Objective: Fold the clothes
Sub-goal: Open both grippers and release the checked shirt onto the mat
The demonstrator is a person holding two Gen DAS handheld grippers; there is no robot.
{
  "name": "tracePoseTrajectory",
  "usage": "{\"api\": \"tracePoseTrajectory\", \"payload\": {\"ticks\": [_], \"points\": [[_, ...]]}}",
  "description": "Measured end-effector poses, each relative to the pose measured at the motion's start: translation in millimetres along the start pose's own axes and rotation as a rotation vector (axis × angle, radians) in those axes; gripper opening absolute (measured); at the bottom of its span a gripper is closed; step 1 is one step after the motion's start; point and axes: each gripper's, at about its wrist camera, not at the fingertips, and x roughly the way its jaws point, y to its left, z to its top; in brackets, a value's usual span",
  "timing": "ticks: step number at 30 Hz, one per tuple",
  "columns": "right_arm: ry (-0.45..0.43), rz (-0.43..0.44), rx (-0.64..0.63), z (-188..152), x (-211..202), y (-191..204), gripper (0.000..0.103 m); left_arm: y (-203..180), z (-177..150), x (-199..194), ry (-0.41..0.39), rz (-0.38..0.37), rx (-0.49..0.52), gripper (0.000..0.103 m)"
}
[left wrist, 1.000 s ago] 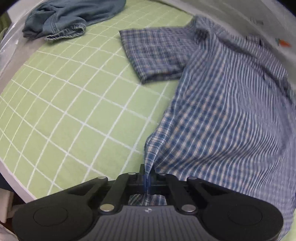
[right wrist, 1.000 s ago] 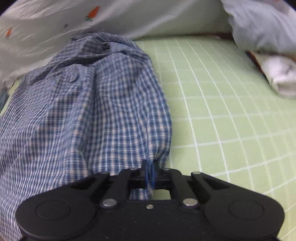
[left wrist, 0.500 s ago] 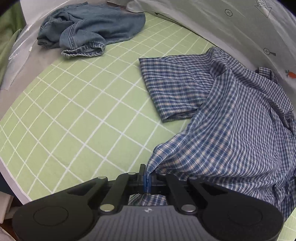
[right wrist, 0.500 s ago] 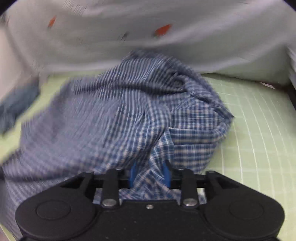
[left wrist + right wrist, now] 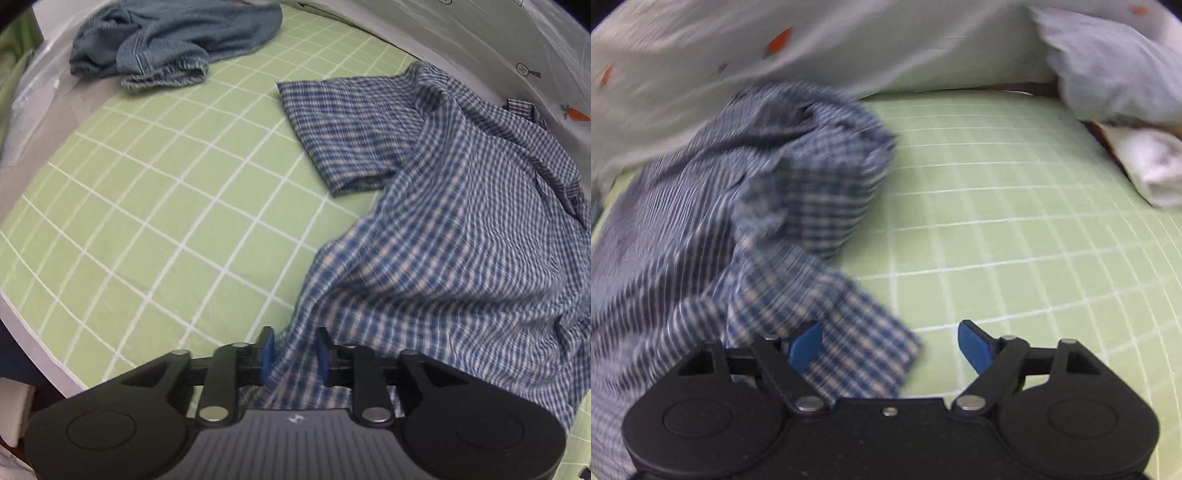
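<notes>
A blue plaid shirt (image 5: pixel 461 229) lies crumpled on the green grid sheet (image 5: pixel 155 206), one short sleeve (image 5: pixel 347 125) spread to the left. My left gripper (image 5: pixel 293 352) has its jaws parted a little, and the shirt's hem lies loose between them. In the right wrist view the same shirt (image 5: pixel 746 206) is bunched at the left. My right gripper (image 5: pixel 892 345) is wide open, with a corner of the shirt lying over its left finger (image 5: pixel 807 345).
A heap of denim clothing (image 5: pixel 173 40) lies at the far left of the bed. A white carrot-print cover (image 5: pixel 775 48) runs along the back. A pale blue pillow (image 5: pixel 1108 74) and a white cloth (image 5: pixel 1148 162) sit at the far right.
Both grippers opened: the right one first and now wide, the left one just now by a little. The shirt dropped from taut to slack and bunched on the sheet.
</notes>
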Motion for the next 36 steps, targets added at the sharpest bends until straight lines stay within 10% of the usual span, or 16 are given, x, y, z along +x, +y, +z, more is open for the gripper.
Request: {"api": "tracePoseTrajectory", "payload": {"ticks": [6,9,14,22,25,28,36], "points": [[0.012,0.059,-0.092,2,11,14,0.061,-7,-3,4,0.011,-0.02,0.024,0.022],[0.038,0.074,-0.163,4,11,23,0.008,-13,-6,5,0.011,-0.02,0.053,0.003],[0.098,-0.093,-0.249,-21,-19,21,0.008,0,-9,-10,-0.005,-0.015,0.071,0.001],[0.209,-0.186,-0.011,-76,-88,-29,0.008,39,-21,-37,0.014,0.073,-0.033,0.003],[0.191,-0.2,0.027,-72,-86,-27,0.014,37,-20,-41,-0.008,0.097,-0.069,0.028],[0.132,-0.203,0.066,-59,-88,-23,0.067,23,-5,-54,-0.09,0.026,-0.099,0.055],[-0.088,-0.181,-0.12,4,-80,12,0.103,-63,39,-63,-0.223,-0.042,0.026,0.077]]}}
